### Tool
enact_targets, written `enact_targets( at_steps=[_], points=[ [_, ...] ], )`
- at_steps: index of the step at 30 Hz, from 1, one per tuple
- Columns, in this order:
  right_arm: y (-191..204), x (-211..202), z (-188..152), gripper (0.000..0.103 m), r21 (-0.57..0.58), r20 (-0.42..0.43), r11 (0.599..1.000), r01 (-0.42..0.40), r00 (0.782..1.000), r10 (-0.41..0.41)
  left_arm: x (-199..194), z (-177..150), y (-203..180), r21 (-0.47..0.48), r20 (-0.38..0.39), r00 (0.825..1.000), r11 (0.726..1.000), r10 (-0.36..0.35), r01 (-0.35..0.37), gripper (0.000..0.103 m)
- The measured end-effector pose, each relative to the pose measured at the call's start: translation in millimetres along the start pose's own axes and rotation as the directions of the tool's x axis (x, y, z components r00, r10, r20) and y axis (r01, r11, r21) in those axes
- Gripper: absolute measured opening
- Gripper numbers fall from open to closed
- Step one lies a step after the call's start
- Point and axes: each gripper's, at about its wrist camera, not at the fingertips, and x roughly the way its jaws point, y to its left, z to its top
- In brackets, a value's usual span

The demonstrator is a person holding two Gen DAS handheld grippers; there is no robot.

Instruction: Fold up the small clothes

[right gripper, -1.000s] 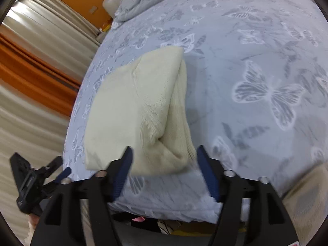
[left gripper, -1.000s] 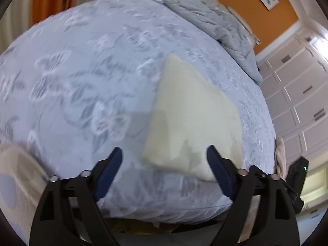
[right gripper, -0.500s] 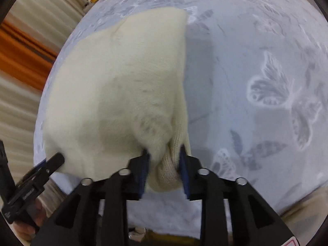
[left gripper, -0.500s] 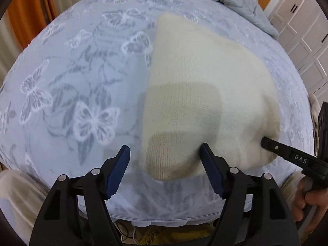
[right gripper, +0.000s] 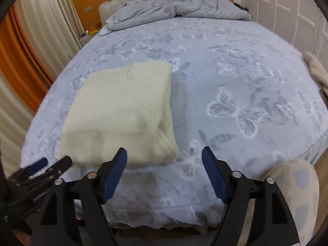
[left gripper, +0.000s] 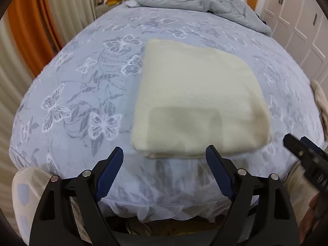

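Observation:
A cream knitted garment [left gripper: 196, 100] lies folded into a rough square on the butterfly-patterned bed sheet [left gripper: 86, 86], near the bed's front edge. It also shows in the right wrist view [right gripper: 121, 112]. My left gripper [left gripper: 164, 164] is open and empty, just in front of the garment's near edge. My right gripper [right gripper: 164, 164] is open and empty, in front of the garment's right corner. The right gripper shows at the right edge of the left wrist view [left gripper: 303, 153]. The left gripper shows at lower left of the right wrist view [right gripper: 41, 170].
A crumpled grey duvet [right gripper: 176, 10] lies at the head of the bed. A beige cloth [right gripper: 315, 71] lies at the bed's right edge. Curtains [right gripper: 37, 41] hang to the left, white wardrobe doors [left gripper: 303, 32] stand to the right.
The right gripper, shut on the garment's corner half a second ago, has opened and let go. Both grippers have drawn back from the garment towards the bed's front edge.

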Motion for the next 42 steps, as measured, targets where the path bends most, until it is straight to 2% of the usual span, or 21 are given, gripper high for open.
enact_targets(
  at_steps=[3,7,11,18,23,42],
  points=[
    [2,3,-14,0.074,-0.004,0.012,1.000,0.005,1.000,-0.005,-6,-13,-10,0.024,0.023,0.999,0.999,0.024,-0.025,0.080],
    [-2,7,-27,0.076,-0.008,-0.014,1.000,0.006,1.000,-0.006,-6,-29,-15,0.047,0.041,0.998,0.998,0.047,-0.049,0.080],
    [-2,9,-34,0.076,-0.003,-0.018,1.000,-0.003,1.000,0.003,1,-43,-11,0.024,0.033,0.997,0.997,0.070,-0.071,0.080],
    [16,0,-44,0.076,-0.074,0.049,0.997,0.010,0.999,-0.007,3,-46,-2,-0.024,0.059,0.993,0.995,0.098,-0.097,0.080],
    [28,-3,-49,0.076,-0.135,0.055,0.991,0.010,0.998,-0.003,-1,-50,0,-0.017,0.075,0.993,0.995,0.096,-0.095,0.080],
    [23,-6,-49,0.077,-0.115,0.051,0.993,0.019,0.999,-0.013,-9,-52,-5,0.011,0.116,0.987,0.994,0.107,-0.109,0.080]
  ],
)
